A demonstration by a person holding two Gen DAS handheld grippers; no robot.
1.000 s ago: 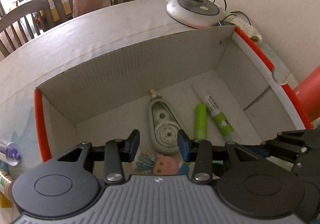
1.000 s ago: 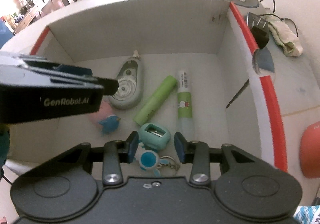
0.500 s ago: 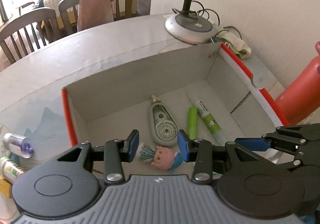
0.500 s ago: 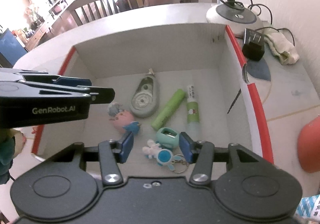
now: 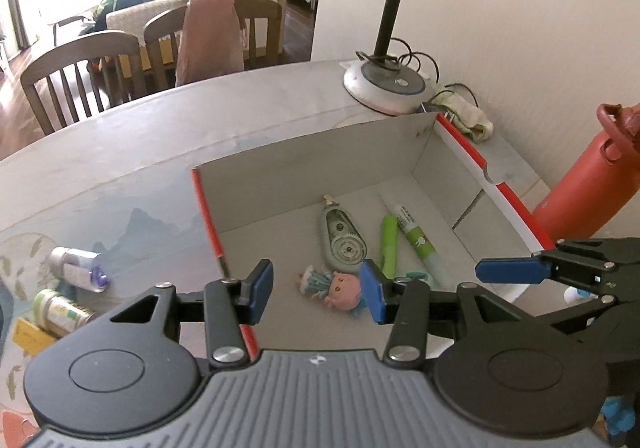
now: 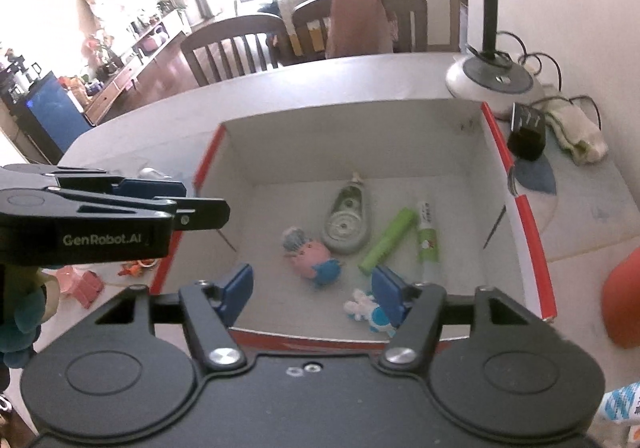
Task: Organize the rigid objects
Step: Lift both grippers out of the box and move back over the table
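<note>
A white cardboard box with red edges (image 5: 500, 191) (image 6: 532, 236) stands on the table. Inside lie a correction tape dispenser (image 5: 342, 240) (image 6: 348, 219), a green tube (image 5: 389, 244) (image 6: 388, 240), a glue stick (image 5: 418, 238) (image 6: 427, 232), a pink doll (image 5: 338, 288) (image 6: 312, 256) and a blue-white keychain toy (image 6: 370, 312). My left gripper (image 5: 316, 294) is open and empty above the box's near left edge. My right gripper (image 6: 312, 294) is open and empty above the box's near wall.
A desk lamp base (image 5: 384, 87) (image 6: 496, 81) with cables, a black plug (image 6: 528, 131) and a cloth (image 6: 576, 131) sit behind the box. A red bottle (image 5: 588, 175) stands to its right. Small bottles (image 5: 78, 268) lie left of the box. Wooden chairs (image 5: 80, 75) stand beyond.
Both grippers have pulled up and back out of the box, both still open and empty. The box and its contents look smaller and farther away.
</note>
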